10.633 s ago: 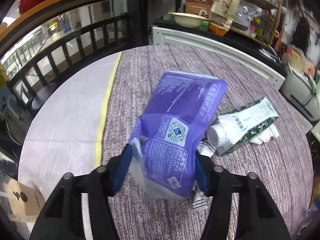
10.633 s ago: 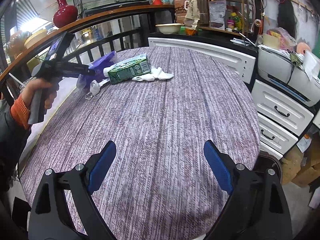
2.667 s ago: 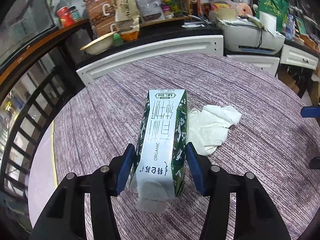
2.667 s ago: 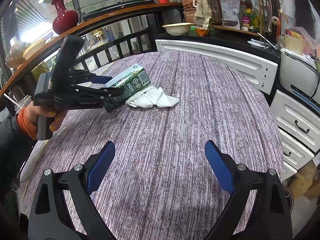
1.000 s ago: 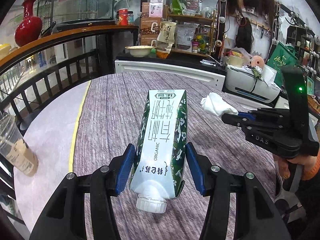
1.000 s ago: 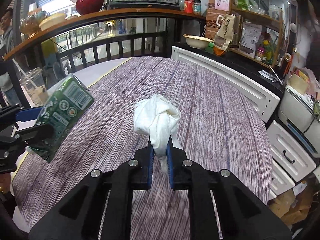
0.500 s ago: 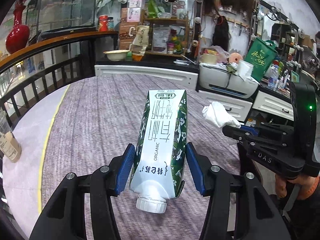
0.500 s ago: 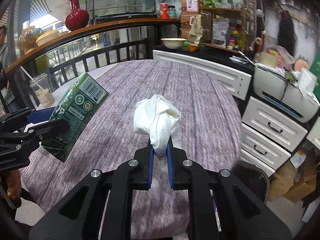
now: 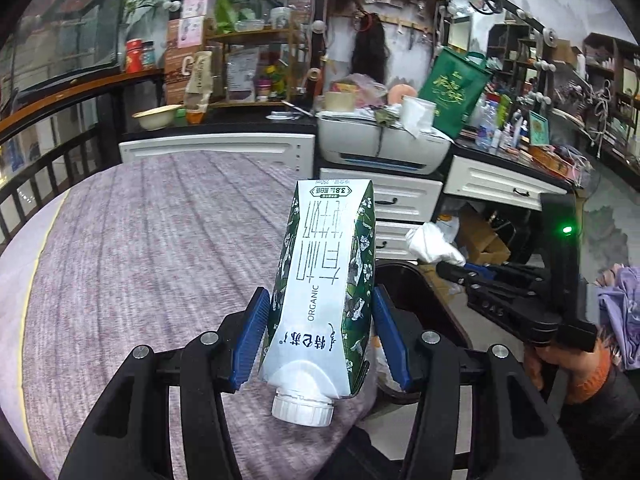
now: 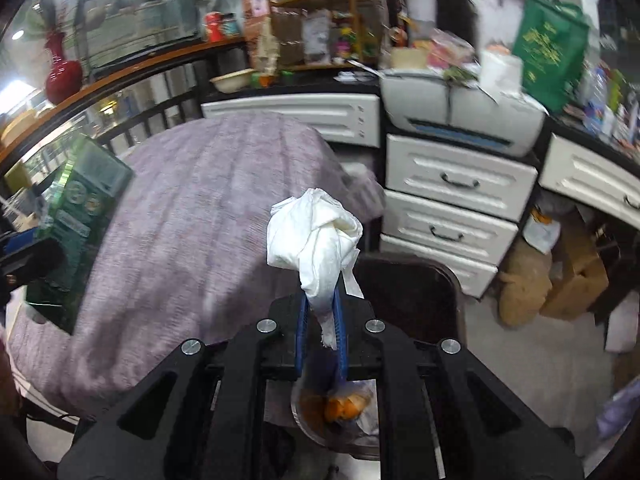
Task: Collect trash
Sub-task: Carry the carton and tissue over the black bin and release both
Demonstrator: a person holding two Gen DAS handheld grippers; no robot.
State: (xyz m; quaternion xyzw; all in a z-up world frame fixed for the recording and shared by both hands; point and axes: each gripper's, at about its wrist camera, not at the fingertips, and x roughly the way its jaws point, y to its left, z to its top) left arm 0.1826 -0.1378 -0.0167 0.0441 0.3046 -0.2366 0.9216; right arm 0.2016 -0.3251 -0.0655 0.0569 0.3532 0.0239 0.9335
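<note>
- My left gripper [image 9: 318, 334] holds the carton [image 9: 326, 280] across its sides, one blue pad on each, cap end toward my wrist and the flat bottom pointing away.
- The carton's far end stands past the tabletop [image 9: 140, 248] edge; the purple cloth lies below and left of my left fingers [image 9: 250, 336], open right across to the railing side.
- Right of my left fingers, just past the tabletop's edge, sits the dark rim of the bin [image 9: 416, 292], close under the carton's right side.
- My right gripper [image 10: 320, 312] is pinched nearly closed on the tail of the tissue [image 10: 316, 236], whose crumpled bulk bunches beyond the fingertips.
- In the left wrist view, the right gripper [image 9: 452, 266] hangs to the right of the carton, apart from it, the tissue [image 9: 432, 244] at its tip.
- In the right wrist view, the bin [image 10: 412, 292] lies straight ahead and below my right fingers [image 10: 338, 320], its opening partly hidden behind them; orange scraps show down inside, close to my wrist.
- The tabletop [image 10: 192, 208] edge curves off to the left of my right fingers; the carton [image 10: 76, 208] hangs blurred at the far left over it.
- Beyond the bin, white drawers [image 10: 452, 208] and a printer [image 10: 460, 116] close the space ahead; open floor shows to the right, with cardboard boxes [image 10: 572, 276] against the drawers.
</note>
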